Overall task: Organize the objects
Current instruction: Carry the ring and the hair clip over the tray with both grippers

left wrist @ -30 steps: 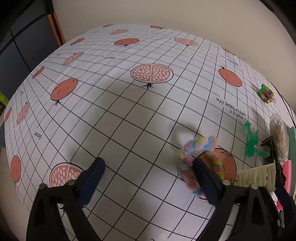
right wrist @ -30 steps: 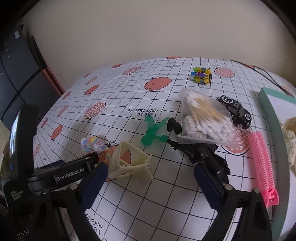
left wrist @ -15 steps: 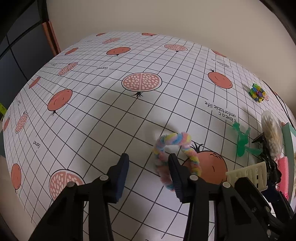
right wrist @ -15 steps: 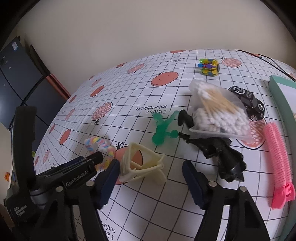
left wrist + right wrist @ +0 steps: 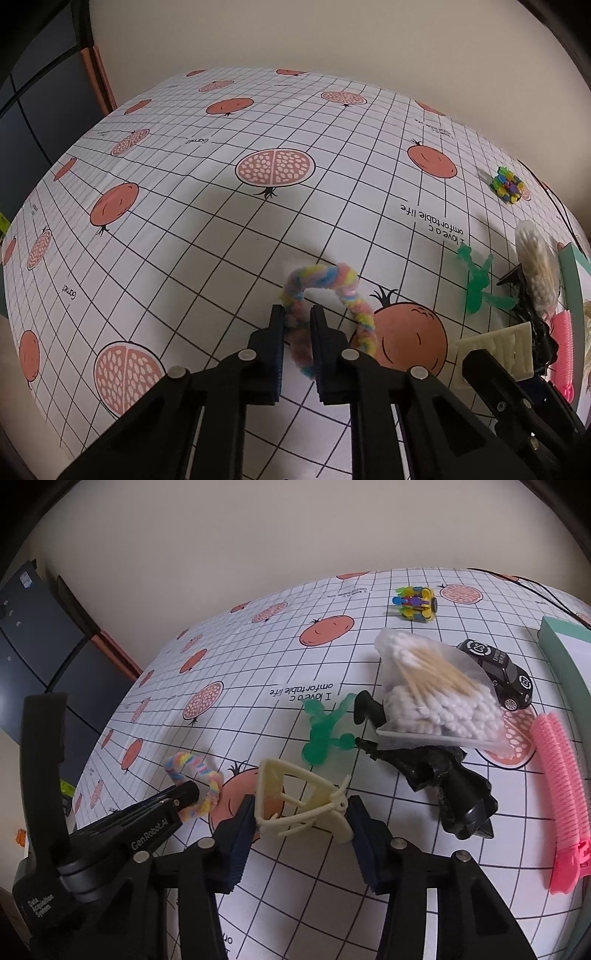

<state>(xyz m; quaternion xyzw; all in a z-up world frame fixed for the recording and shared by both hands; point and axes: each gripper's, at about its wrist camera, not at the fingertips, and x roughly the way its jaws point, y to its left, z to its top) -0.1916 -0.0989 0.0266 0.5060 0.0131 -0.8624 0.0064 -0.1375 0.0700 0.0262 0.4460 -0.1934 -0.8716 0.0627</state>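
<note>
A pastel fuzzy loop lies on the gridded tablecloth beside a printed orange fruit. My left gripper is shut on the loop's near left side, and the rest of the loop arches beyond the fingertips. The right wrist view shows the same loop pinched at the left gripper's tip. A cream claw clip sits between the fingers of my right gripper; both pads touch its sides, so the gripper is shut on it. The cream clip also shows at the lower right of the left wrist view.
Beyond the clip lie a green plastic figure, a black claw clip, a bag of cotton swabs, a black toy car and a pink hair roller. A colourful block toy sits farther back. A teal box borders the right.
Both grippers went from wide open to shut. The left closed onto the fuzzy loop after sliding right. The right moved forward and closed around the cream claw clip.
</note>
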